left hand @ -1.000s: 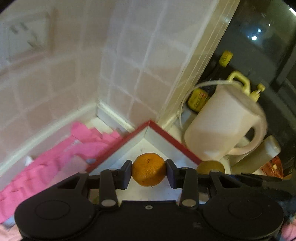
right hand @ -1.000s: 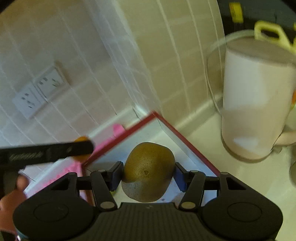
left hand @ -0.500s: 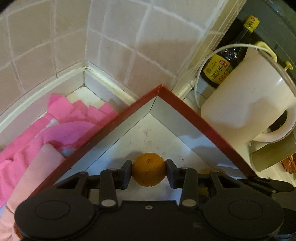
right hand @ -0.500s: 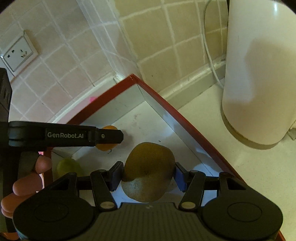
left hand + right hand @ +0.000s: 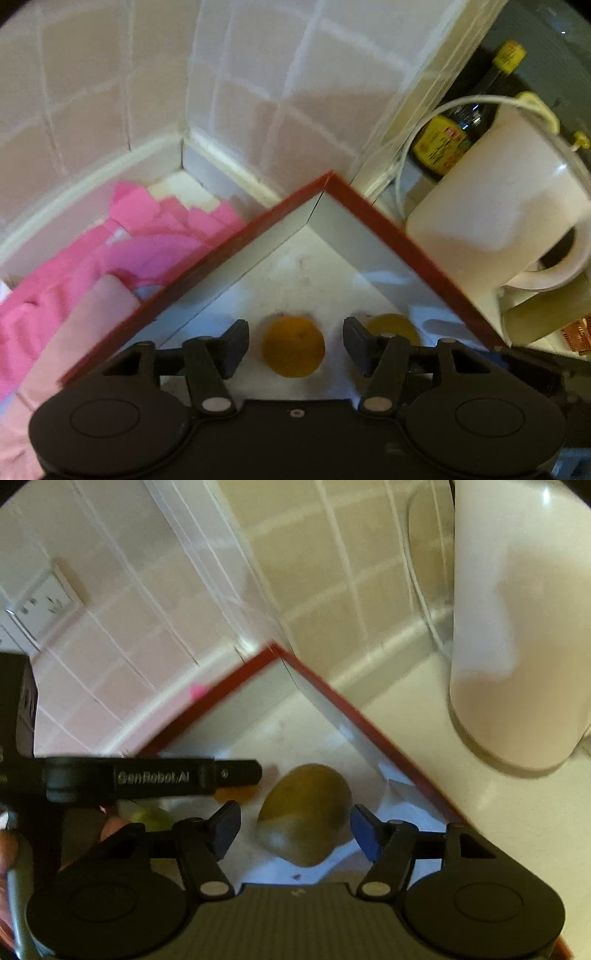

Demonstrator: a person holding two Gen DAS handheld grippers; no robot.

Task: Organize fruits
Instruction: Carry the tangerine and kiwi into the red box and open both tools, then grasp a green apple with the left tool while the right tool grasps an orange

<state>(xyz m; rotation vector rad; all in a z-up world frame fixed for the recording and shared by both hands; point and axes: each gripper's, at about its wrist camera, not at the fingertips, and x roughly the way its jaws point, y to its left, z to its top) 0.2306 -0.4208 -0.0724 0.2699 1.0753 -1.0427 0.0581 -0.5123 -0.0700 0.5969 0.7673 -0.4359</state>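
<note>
A small orange [image 5: 293,346] lies on the white floor of the red-rimmed tray [image 5: 391,236], between the pads of my left gripper [image 5: 293,347]. Its jaws are opening and gaps show on both sides of the fruit. A brown-green kiwi [image 5: 304,818] rests in the same tray [image 5: 369,731] between the pads of my right gripper [image 5: 295,829], whose jaws are also opening, clear of it. The kiwi [image 5: 393,326] also shows behind my left gripper's right finger. The orange [image 5: 236,794] peeks out under the left gripper's finger [image 5: 147,775]. A green fruit [image 5: 151,818] lies further left.
A cream kettle [image 5: 506,206] stands just right of the tray, with a dark sauce bottle [image 5: 458,129] behind it. Pink cloth [image 5: 92,258] is piled left of the tray against the tiled wall corner [image 5: 184,140]. A wall socket [image 5: 40,602] sits on the tiles. A hand [image 5: 7,849] holds the left gripper.
Both grippers sank into the tray and then spread their jaws. The orange and the kiwi, gripped before, now lie free between the pads.
</note>
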